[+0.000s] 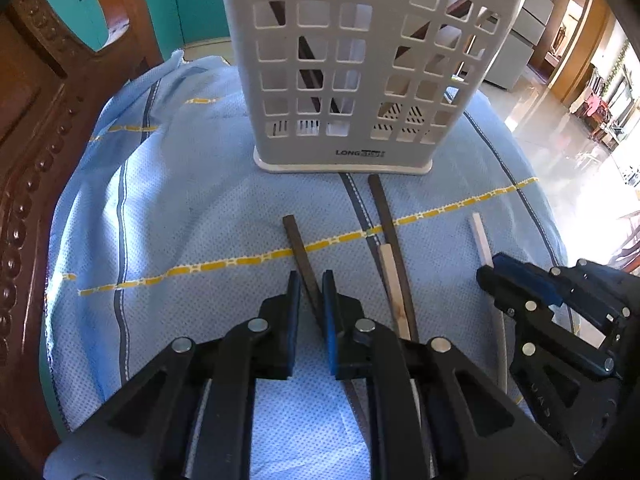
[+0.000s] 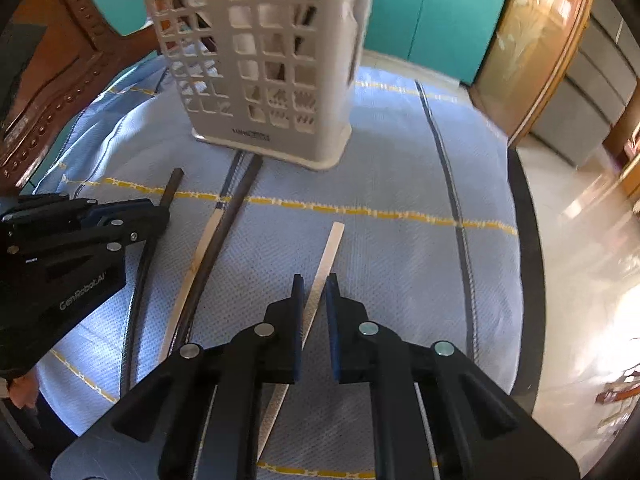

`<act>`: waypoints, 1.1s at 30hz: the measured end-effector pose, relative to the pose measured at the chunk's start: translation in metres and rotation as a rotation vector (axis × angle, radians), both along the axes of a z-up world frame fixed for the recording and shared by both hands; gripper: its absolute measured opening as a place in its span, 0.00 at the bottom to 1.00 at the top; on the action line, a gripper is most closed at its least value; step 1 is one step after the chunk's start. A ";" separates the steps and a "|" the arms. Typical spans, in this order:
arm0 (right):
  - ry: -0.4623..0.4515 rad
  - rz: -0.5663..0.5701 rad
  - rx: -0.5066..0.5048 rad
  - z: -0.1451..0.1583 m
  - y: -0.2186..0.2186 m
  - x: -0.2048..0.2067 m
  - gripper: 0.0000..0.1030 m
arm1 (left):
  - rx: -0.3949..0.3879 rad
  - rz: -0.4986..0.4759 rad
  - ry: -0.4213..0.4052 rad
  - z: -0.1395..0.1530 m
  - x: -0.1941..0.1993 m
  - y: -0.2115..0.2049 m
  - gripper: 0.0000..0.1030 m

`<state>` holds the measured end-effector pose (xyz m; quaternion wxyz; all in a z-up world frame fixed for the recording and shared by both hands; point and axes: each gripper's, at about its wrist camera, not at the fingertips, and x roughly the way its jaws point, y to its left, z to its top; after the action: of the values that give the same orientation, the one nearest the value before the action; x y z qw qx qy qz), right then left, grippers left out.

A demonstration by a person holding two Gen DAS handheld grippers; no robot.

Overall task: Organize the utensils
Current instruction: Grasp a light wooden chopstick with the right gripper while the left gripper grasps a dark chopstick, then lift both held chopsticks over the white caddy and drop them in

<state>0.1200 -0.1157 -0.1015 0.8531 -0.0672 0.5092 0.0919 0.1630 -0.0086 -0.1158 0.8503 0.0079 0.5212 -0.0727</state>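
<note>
Left hand-held gripper [image 1: 311, 280] straddles dark chopstick [image 1: 298, 246], right hand-held gripper [image 2: 313, 284] straddles light chopstick [image 2: 330, 254]; jaws unclenched, neither visibly clamped.

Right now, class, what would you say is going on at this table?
A person holds two grippers over chopsticks lying on a blue cloth. The left gripper straddles a dark chopstick; the right gripper straddles a pale chopstick. Neither is lifted yet. The white holder already contains some.
</note>
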 end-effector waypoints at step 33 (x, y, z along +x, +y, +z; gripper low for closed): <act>-0.112 -0.048 0.206 0.032 -0.018 -0.003 0.06 | -0.026 0.038 -0.109 0.021 -0.021 -0.018 0.07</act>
<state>0.1174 -0.1336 -0.0697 0.8846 0.0282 0.4500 0.1193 0.1417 -0.0268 -0.0946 0.8787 -0.0094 0.4731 -0.0626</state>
